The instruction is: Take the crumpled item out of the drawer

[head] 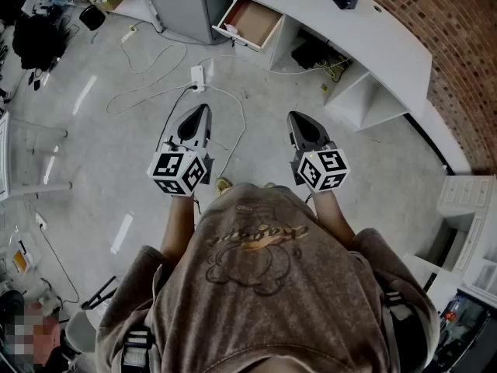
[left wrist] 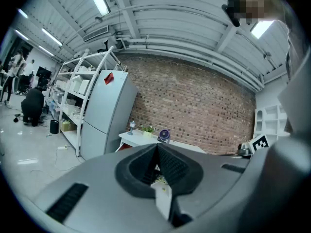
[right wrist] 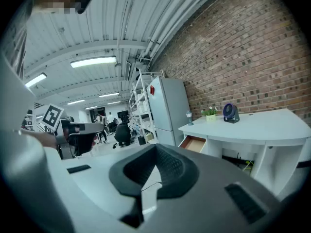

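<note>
Left gripper (head: 205, 109) and right gripper (head: 296, 116): jaws shut tip to tip, nothing held. The open drawer (head: 252, 20) of the white desk (head: 373, 29) lies well ahead, approx. between them, neither clearly nearer. The crumpled item isn't visible inside.

Rough brick wall (head: 466, 37), wooden drawer (head: 250, 20), glossy floor (head: 109, 154)

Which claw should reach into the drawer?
Probably the left claw, just barely: the open white drawer with a brown inside slides out toward its side. The right claw is about as far; both are shut, empty.
</note>
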